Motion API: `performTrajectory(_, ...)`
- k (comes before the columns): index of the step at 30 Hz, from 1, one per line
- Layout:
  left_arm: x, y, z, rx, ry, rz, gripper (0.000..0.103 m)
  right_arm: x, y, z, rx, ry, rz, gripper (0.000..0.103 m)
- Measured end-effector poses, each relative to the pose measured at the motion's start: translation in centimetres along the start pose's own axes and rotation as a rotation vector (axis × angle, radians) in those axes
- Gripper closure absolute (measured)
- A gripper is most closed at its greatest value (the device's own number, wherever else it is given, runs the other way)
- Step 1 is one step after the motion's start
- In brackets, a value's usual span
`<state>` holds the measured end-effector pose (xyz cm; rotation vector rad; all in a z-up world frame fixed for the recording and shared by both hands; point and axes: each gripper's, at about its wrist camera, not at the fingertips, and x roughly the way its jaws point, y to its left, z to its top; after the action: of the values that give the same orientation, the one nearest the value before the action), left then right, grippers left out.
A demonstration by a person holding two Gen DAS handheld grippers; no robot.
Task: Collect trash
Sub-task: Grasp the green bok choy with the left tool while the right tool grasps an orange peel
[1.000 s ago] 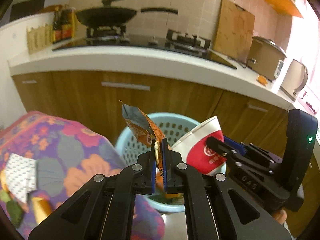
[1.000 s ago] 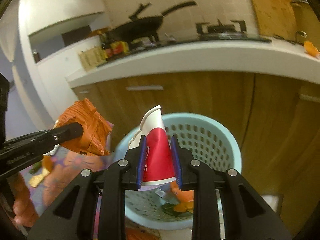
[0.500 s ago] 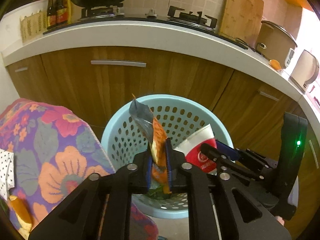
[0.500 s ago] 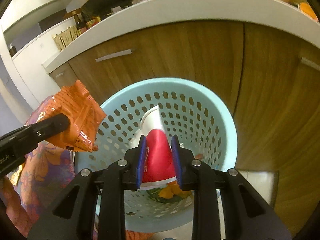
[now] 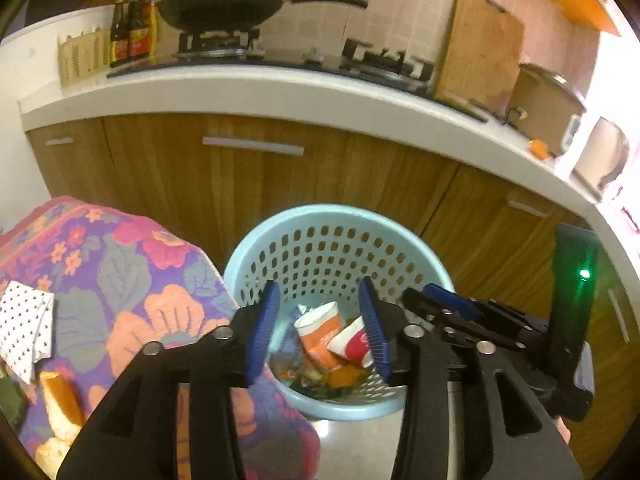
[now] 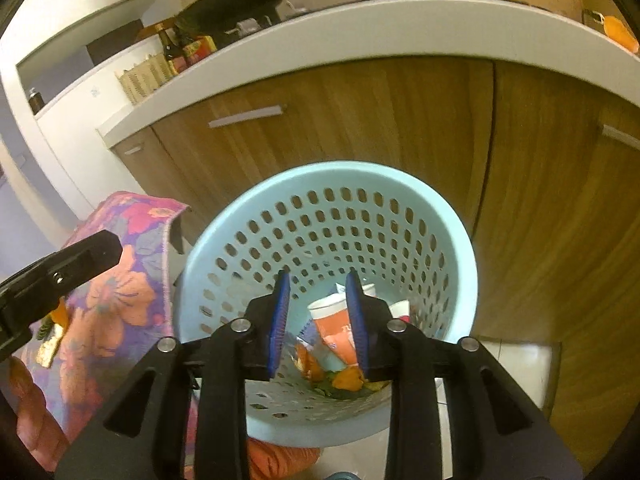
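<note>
Two grippers agape, perforated plastic basket (image 5: 340, 236) (crumpled wrappers inside)

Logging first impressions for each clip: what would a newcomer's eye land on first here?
The pale blue perforated plastic basket on the floor before the wooden cabinets, with an orange paper cup and a red-and-white paper cup lying among scraps at its bottom. Above it the left gripper and right gripper hang with blue pads spread, empty. Left of the basket, a bright floral tablecloth bears a polka-dot napkin.
</note>
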<state>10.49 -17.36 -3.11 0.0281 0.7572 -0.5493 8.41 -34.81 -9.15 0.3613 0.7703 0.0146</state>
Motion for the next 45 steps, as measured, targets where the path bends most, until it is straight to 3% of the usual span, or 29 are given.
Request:
performTrajectory(1,-0.9,0.0,-0.1,0.003,-0.02,-0.003,0.052,-0.4,0.4,0.1,-0.008,-0.008,0.008,0.075)
performTrajectory(11,-8.4,1.7,-1.9,-0.037,-0.146,0.048,0.046,-3.2,6.4,0.2,-0.128,-0.051,0.093,0.073)
performTrajectory(13,-9.9,2.3,-2.5,-0.039,-0.168,0.094,0.046,-3.5,8.0,0.0,-0.161,-0.053,0.114,0.072)
performTrajectory(16,-12.1,3.5,-3.3,-0.061,-0.196,0.14,0.046,-3.9,10.3,-0.4,-0.206,-0.059,0.137,0.061)
performTrajectory(19,-13.8,5.2,-3.9,-0.087,-0.218,0.185,0.043,-4.2,12.9,-1.1,-0.264,-0.066,0.163,0.06)
performTrajectory(24,-16.6,8.7,-5.4,-0.123,-0.267,0.37,0.041,-4.4,17.5,-2.2,-0.357,-0.068,0.21,0.06)
performTrajectory(25,-17.1,9.5,-5.8,-0.122,-0.274,0.424,0.036,-4.4,18.1,-2.4,-0.364,-0.067,0.219,0.058)
performTrajectory(30,-17.7,13.8,-7.2,-0.196,-0.246,0.495,0.029,-3.7,21.7,-2.9,-0.405,-0.067,0.264,0.051)
performTrajectory(33,-17.5,16.8,-8.1,-0.256,-0.212,0.493,0.029,-3.0,23.6,-3.3,-0.44,-0.064,0.276,0.051)
performTrajectory(40,-16.2,23.4,-10.9,-0.532,-0.145,0.333,0.031,-0.7,27.5,-4.6,-0.531,-0.001,0.277,0.051)
performTrajectory(45,-14.6,24.3,-10.7,-0.551,-0.089,0.319,0.033,1.3,28.3,-4.2,-0.516,0.055,0.251,0.051)
